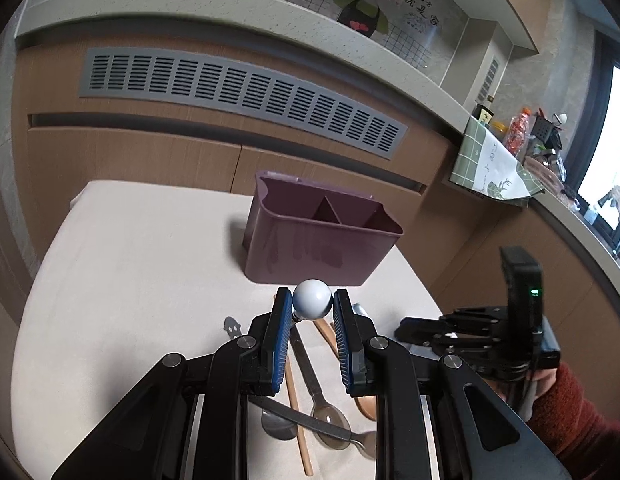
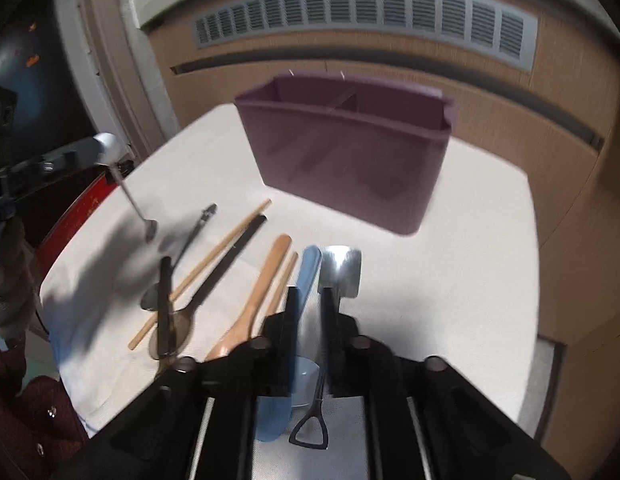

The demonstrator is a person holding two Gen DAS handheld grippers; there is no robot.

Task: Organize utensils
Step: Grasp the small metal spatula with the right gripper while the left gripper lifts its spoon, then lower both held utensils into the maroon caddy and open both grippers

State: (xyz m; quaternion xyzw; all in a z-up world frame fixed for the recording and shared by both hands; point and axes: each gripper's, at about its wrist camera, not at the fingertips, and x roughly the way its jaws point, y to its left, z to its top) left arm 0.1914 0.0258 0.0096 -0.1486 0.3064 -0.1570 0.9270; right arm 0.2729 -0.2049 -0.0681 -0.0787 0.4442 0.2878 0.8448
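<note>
My left gripper (image 1: pixel 312 306) is shut on the white ball end of a small metal spoon (image 1: pixel 311 300). In the right wrist view that spoon (image 2: pixel 130 196) hangs from the ball with its bowl just above the cloth. A purple divided holder (image 1: pixel 310 252) (image 2: pixel 350 152) stands on the white table (image 1: pixel 130 260). My right gripper (image 2: pixel 310 308) hovers low over the utensils with its jaws apart. A light blue spoon (image 2: pixel 310 272) lies in the gap below it, and a shovel-shaped metal spoon (image 2: pixel 341 268) runs under its right finger.
Loose on the cloth lie a wooden spoon (image 2: pixel 262 292), chopsticks (image 2: pixel 214 260), a black-handled spoon (image 2: pixel 226 268) and other metal spoons (image 1: pixel 278 424). A wooden cabinet with a grey vent (image 1: pixel 238 92) rises behind the table. A red sleeve (image 1: pixel 570 420) is at the right.
</note>
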